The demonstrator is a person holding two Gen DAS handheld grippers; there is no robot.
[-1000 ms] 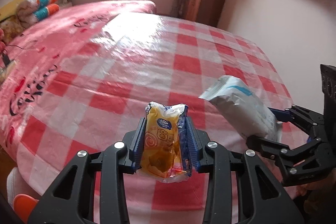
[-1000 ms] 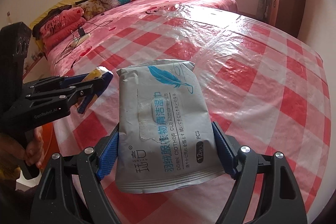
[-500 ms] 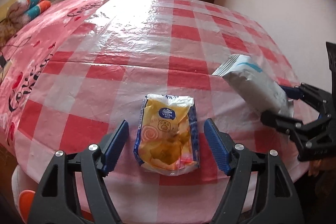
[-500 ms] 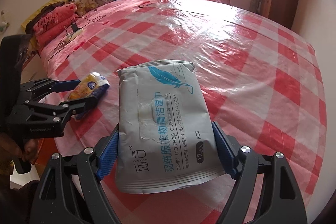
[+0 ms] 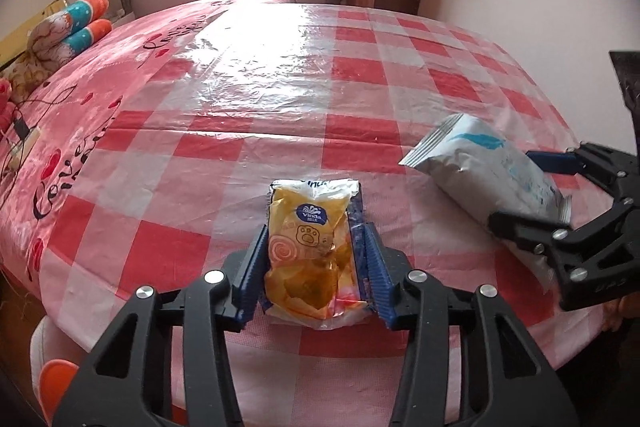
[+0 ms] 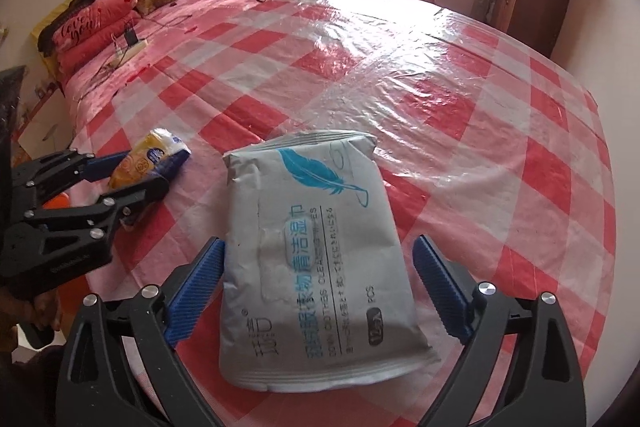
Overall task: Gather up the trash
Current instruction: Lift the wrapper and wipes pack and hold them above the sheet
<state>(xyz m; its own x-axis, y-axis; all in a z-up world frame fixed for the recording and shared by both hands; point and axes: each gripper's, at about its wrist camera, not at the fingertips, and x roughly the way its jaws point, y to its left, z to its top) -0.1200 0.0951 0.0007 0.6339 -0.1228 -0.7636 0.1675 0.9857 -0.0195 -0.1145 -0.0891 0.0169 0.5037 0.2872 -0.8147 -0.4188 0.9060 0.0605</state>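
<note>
Two packets [image 5: 310, 251] [image 6: 316, 259] between tool fingers.

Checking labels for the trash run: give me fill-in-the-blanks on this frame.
1. The left tool is shut on a ___ tissue pack.
2. The right tool has its jaws ___.
3. The wipes pack between its fingers bears a blue ___.
4. The sheet under both is checked white and ___.
Missing: yellow; open; feather; red
</note>
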